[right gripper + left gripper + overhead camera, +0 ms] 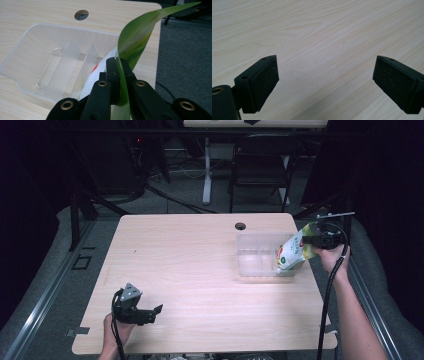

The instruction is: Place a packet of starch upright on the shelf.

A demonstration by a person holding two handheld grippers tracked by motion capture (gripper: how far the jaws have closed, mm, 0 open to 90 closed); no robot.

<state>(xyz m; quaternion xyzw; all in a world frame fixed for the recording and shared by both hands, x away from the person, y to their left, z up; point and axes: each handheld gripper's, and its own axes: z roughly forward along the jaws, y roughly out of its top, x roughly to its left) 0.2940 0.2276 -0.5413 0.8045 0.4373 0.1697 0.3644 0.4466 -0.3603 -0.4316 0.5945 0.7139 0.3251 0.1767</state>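
A green and white pouch [292, 254] is held at the right end of a clear plastic bin [255, 251], which stands toward the far right corner of the table [200, 275]. The pouch is tilted, its lower part down inside the bin at the right-hand wall and its upper green edge raised toward the right edge of the table. In the right gripper view the green top strip of the pouch [135, 40] is seen pinched flat between the two black jaws of the right gripper [117, 75], which is clenched on it; the strip curves up and away beyond the jaw tips. The bin [32, 42] is seen below, with two clear upright dividers [66, 62] across its floor. A round cable hole [240, 226] lies in the table surface just beyond the bin's far wall.

The right gripper [312, 240] is held by a hand [332, 257] at the right edge of the table, a black cable trailing from it along the forearm.

The left gripper [150, 314] is held low near the near left corner of the table, well apart from the bin. Its jaws are spread wide with bare wood grain between them, and nothing is grasped. Its pads [265, 82] are seen just above the tabletop.
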